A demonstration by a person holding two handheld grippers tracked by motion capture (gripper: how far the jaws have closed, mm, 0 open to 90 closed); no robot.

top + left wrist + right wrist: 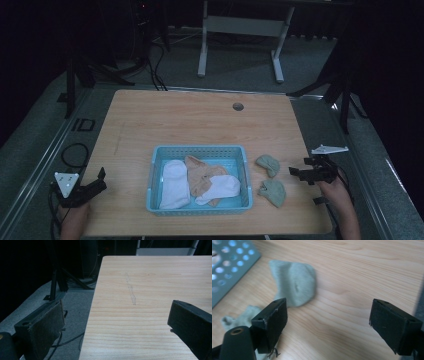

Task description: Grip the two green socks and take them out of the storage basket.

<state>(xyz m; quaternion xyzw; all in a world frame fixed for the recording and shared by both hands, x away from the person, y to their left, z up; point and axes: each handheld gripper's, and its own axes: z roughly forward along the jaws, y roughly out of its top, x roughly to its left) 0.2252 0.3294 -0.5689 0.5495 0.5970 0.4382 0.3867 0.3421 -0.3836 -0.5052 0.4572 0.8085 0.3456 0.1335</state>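
Socks are being sorted into a blue basket [153,170] standing near the front middle of the table [200,120]. Two white socks [175,184] and a tan one [200,177] are already lying inside it. Two grey-green socks are lying outside, just beside the basket's right wall: the farther one [269,164] and the nearer one [273,192], close to each other, though I cannot tell whether they touch. These two are, by my judgement, what is left to do.

I am holding my right gripper [300,172] to the right of the pair, jaws spread wide and empty; in the right gripper view the farther sock [294,282] is lying ahead of them on the wood, not between them. My left gripper [97,182] is resting at the table's front left corner, jaws released, nothing between them, pointing along the left edge.

The table is pale wood grain with a round cable hole [238,106] near the far edge and a faint scuff line [131,292]. Around it, grey carpet [235,60], dark stands, loose cables and a white-legged desk frame [240,35] are sitting in a dim room.
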